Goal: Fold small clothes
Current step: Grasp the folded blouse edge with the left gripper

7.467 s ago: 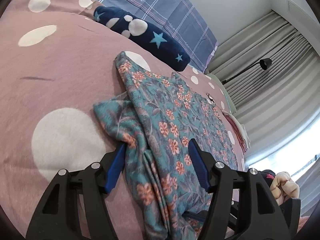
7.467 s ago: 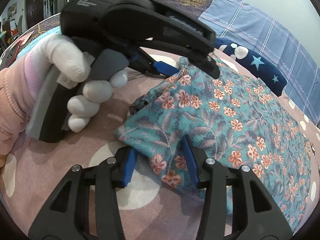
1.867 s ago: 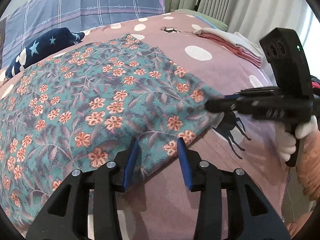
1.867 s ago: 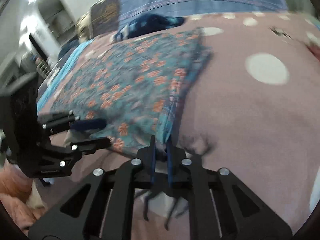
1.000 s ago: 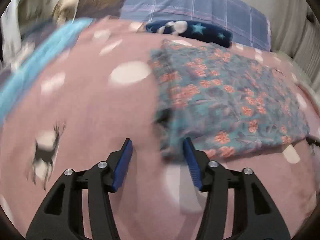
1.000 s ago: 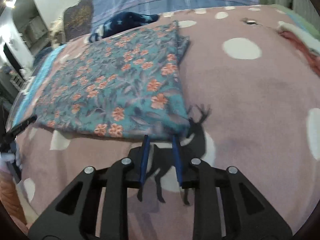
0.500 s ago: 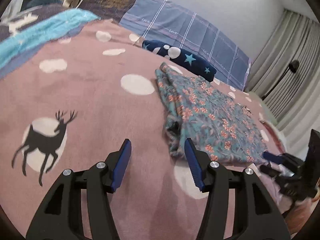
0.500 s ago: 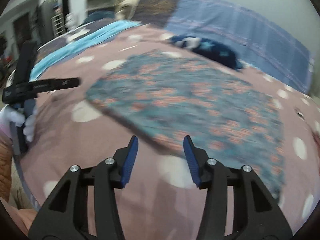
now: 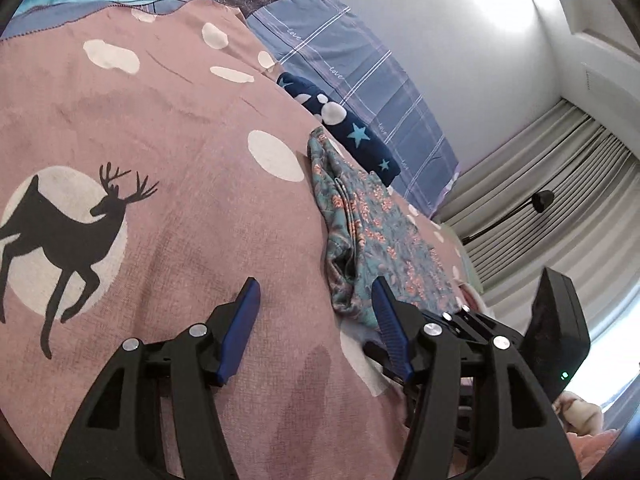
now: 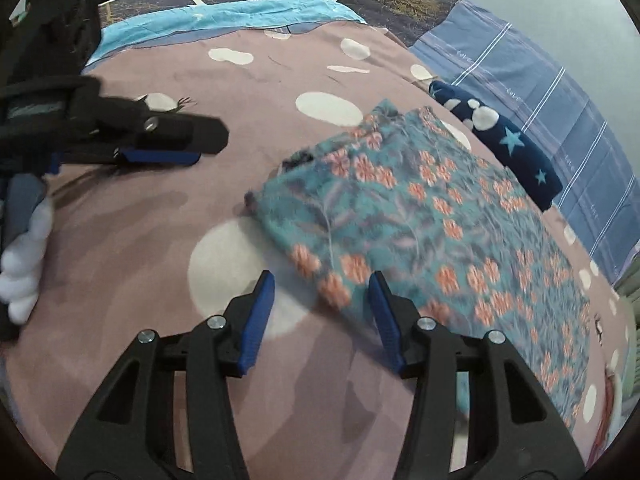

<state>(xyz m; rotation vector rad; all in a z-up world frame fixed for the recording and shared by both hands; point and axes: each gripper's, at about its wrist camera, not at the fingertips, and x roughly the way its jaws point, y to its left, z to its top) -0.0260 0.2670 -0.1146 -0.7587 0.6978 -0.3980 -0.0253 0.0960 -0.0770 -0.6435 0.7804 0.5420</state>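
Observation:
A teal garment with orange flowers (image 10: pixel 432 216) lies flat and folded on the pink bedspread (image 10: pixel 160 264); in the left wrist view (image 9: pixel 372 232) it shows edge-on. My right gripper (image 10: pixel 322 300) is open and empty, its jaws astride the garment's near corner. My left gripper (image 9: pixel 316 308) is open and empty, low over the bedspread just left of the garment's near end. It also shows in the right wrist view (image 10: pixel 160 148), to the left of the garment.
A rolled navy cloth with stars (image 10: pixel 504 136) lies behind the garment, against a blue plaid pillow (image 10: pixel 560 92). A black deer print (image 9: pixel 72 236) marks the bedspread at left. Curtains and a lamp (image 9: pixel 540 200) stand beyond the bed.
Both grippers have let go of the garment's far edge and swung round to its other end. The right gripper has opened and come up to the near corner.

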